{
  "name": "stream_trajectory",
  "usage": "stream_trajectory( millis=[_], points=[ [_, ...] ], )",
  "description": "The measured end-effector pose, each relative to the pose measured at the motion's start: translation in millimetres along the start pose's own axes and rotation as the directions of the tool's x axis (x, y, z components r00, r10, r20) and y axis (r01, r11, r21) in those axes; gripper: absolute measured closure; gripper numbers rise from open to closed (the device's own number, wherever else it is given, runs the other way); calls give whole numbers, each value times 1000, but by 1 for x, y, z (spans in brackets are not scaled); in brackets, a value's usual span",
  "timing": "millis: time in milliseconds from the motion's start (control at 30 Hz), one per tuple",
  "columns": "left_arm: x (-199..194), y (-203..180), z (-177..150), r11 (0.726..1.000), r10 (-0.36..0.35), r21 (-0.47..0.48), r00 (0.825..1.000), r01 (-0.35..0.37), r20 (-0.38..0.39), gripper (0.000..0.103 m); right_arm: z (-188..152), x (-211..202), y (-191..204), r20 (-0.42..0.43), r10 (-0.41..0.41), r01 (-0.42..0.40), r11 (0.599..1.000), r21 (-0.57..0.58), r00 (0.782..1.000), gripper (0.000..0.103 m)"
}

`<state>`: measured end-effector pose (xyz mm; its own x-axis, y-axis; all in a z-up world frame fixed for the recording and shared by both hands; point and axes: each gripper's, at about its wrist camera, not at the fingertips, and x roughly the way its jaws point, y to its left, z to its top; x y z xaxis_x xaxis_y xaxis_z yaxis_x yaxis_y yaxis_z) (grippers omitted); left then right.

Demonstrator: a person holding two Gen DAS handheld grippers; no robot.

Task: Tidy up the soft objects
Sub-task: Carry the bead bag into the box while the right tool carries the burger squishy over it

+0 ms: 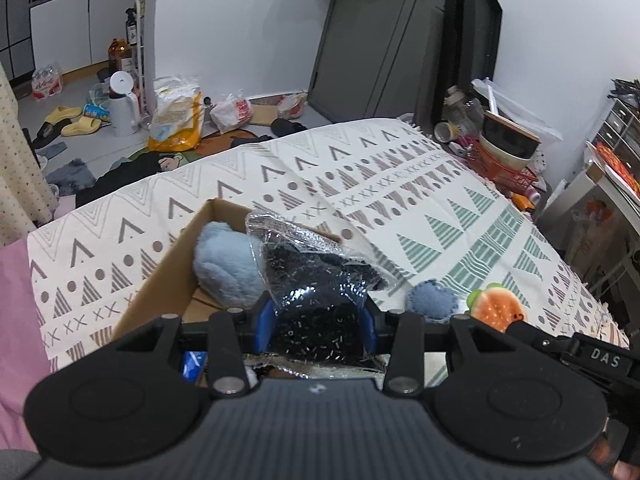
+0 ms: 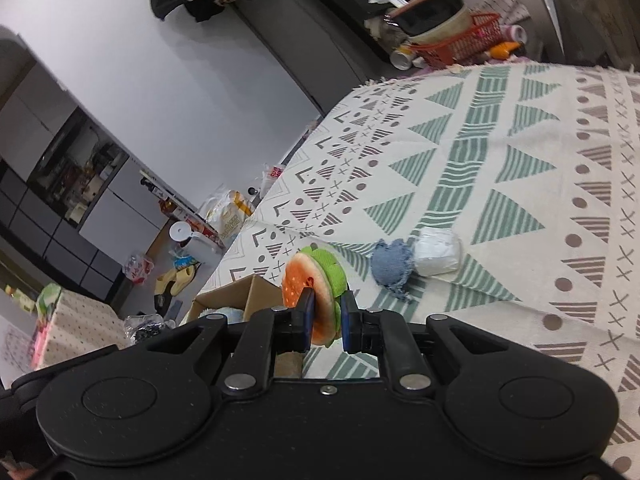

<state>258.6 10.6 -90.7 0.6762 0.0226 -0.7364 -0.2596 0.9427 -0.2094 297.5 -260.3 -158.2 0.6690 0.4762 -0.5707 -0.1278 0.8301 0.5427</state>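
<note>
Burger plush (image 2: 316,292) pinched edge-on between nearly closed jaws of right gripper (image 2: 325,322); left gripper (image 1: 320,316), jaws narrow, clamps bagged dark item (image 1: 320,280) above cardboard box (image 1: 160,280). Advice: carry both over box opening, lower, then release.

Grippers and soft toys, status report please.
Left gripper shut on bagged dark item, over box. Right gripper shut on burger plush, lifted. Denim pad and white pouch left on cloth. Nothing blocking.

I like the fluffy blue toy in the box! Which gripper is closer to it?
Left. The left hand-held gripper holds a bag beside the fluffy blue toy; the right hand-held gripper is farther off.
</note>
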Motion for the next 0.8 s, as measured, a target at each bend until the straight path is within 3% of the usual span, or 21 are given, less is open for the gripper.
stream_trajectory(
  millis=[400, 800],
  points=[
    [35, 48, 4, 998, 9, -59, 998, -13, -63, 61, -12, 17, 33, 37, -73, 74, 996, -51, 997, 89],
    [69, 73, 5, 998, 17, -58, 993, -24, -116, 60, -21, 37, 63, 55, -69, 75, 990, -120, 996, 89]
  ],
)
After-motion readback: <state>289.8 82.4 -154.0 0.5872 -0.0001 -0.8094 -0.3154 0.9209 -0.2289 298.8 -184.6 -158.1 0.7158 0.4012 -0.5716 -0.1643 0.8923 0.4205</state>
